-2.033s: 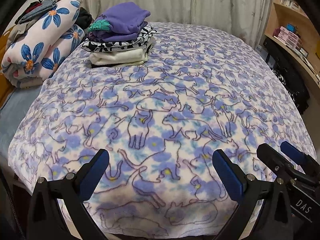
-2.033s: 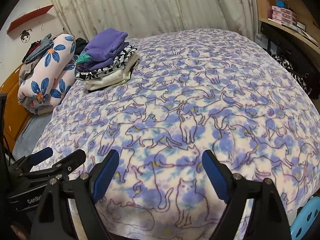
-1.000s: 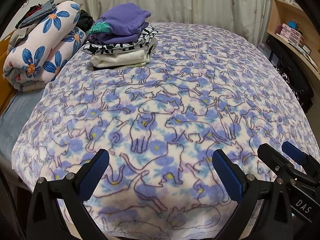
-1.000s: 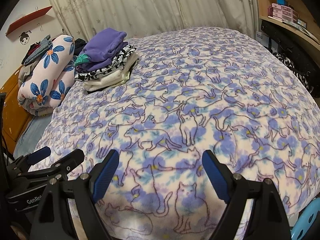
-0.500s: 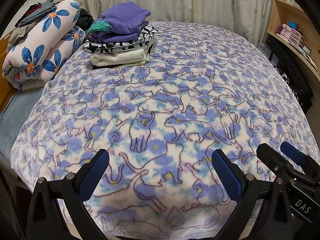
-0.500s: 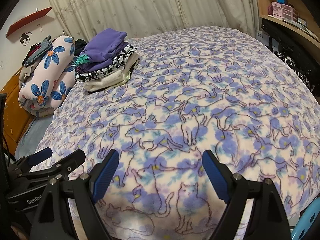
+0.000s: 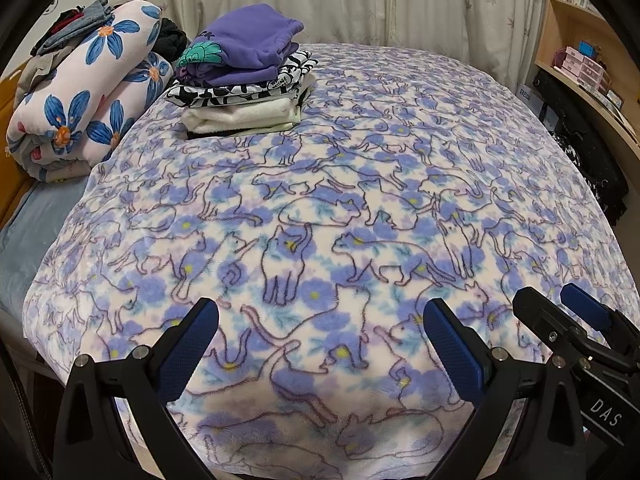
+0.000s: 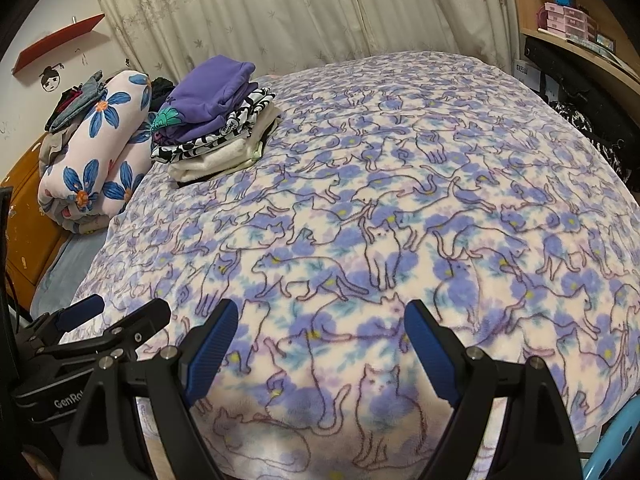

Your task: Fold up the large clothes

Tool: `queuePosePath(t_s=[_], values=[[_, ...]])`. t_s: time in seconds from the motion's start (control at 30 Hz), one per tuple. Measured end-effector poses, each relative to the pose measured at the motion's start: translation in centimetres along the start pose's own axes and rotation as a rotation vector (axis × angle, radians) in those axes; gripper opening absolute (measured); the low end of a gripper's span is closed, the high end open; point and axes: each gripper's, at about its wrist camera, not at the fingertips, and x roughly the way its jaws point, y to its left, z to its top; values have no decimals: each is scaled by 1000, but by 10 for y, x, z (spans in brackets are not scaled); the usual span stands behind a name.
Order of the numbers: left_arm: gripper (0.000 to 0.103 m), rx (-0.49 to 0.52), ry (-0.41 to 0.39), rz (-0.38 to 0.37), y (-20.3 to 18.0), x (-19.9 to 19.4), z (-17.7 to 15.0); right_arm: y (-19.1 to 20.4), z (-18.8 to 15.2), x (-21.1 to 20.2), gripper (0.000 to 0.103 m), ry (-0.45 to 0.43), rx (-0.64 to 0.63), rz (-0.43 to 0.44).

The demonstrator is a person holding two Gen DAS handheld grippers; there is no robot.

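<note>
A stack of folded clothes (image 7: 244,80) (image 8: 212,128), purple on top, then black-and-white, then cream, sits at the far left of the bed. The bed is covered by a blue cat-print fleece blanket (image 7: 340,208) (image 8: 400,208). My left gripper (image 7: 320,320) hangs open over the blanket's near edge with nothing between its blue pads. My right gripper (image 8: 320,316) is likewise open and holds nothing. Each gripper shows at the edge of the other's view: the right gripper (image 7: 560,308) at the lower right, the left gripper (image 8: 116,312) at the lower left.
A rolled pink quilt with blue flowers (image 7: 84,104) (image 8: 96,152) lies left of the stack, with crumpled clothes (image 7: 72,28) on it. Curtains (image 7: 340,0) hang behind the bed. A wooden shelf with boxes (image 7: 584,60) stands at the right, dark items below it.
Both views shifted only slightly; the grippers stay open over the near edge of the blanket and nothing on the bed has moved.
</note>
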Motion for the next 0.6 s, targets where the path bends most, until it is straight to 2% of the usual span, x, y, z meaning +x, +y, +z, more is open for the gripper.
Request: queuePosePath(t_s=[0.6], values=[[101, -2, 3, 1, 0, 1, -1, 0, -1, 2, 85, 0, 3, 0]])
